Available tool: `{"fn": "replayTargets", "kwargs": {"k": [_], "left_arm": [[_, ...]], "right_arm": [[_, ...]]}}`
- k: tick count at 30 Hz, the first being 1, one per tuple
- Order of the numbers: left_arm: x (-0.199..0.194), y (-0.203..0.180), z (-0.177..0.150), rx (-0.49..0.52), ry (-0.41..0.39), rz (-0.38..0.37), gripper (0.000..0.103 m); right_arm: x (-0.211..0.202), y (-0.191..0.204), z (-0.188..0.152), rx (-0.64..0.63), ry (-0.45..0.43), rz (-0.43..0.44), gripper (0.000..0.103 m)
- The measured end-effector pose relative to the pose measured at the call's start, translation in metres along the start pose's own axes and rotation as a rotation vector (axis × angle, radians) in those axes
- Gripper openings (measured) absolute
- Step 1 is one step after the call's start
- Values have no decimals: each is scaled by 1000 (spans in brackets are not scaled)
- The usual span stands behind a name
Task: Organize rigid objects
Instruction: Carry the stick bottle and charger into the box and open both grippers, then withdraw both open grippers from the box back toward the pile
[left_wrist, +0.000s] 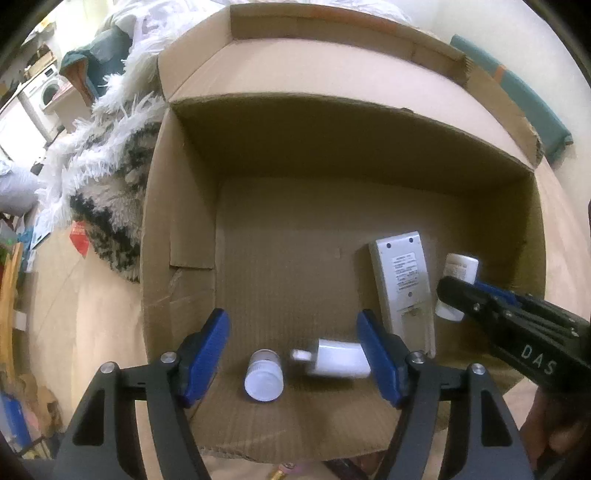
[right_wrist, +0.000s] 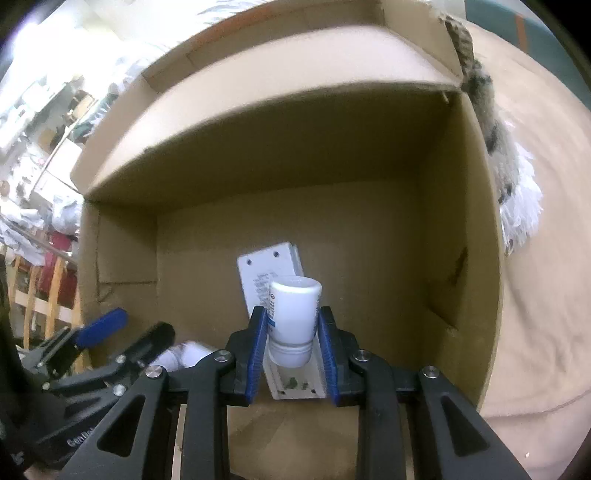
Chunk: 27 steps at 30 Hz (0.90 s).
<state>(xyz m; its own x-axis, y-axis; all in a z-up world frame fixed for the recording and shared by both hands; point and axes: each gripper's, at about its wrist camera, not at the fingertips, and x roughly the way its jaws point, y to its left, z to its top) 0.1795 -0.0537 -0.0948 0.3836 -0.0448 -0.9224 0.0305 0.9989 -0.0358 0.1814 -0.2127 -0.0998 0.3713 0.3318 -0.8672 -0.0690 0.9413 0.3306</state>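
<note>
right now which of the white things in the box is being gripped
The white bottle with the printed label, clamped between the right gripper. The small capped bottle, charger plug and remote lie loose on the box floor; the left gripper is open.

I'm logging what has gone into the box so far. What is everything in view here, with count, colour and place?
Cardboard box: one, brown, open, on a tan surface; holds the items below.
Small bottle: one, white, on the box floor between the left gripper's fingers, untouched.
Charger plug: one, white, lying on the box floor just right of the small bottle.
Remote control: one, white, lying label side up toward the right of the box floor.
White bottle: one, white with a label, clamped in the right gripper over the remote control.
Shaggy rug: one, white and black, outside the box's left wall.
Left gripper: black with blue pads, open.
Right gripper: black with blue pads, shut on the white bottle.
</note>
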Motion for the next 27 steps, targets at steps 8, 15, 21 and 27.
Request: {"fn": "replayTargets", "kwargs": {"k": [8, 15, 21, 27], "left_arm": [[-8, -3, 0, 2, -11, 7, 69], [-16, -1, -1, 5, -29, 15, 69], [-21, 4, 1, -2, -34, 15, 69], [-28, 5, -4, 3, -51, 15, 69]], "right_arm": [[-18, 11, 2, -32, -71, 79, 76], [-20, 7, 3, -34, -69, 81, 76], [-20, 8, 3, -29, -75, 78, 76], [-26, 9, 2, -31, -88, 77, 76]]}}
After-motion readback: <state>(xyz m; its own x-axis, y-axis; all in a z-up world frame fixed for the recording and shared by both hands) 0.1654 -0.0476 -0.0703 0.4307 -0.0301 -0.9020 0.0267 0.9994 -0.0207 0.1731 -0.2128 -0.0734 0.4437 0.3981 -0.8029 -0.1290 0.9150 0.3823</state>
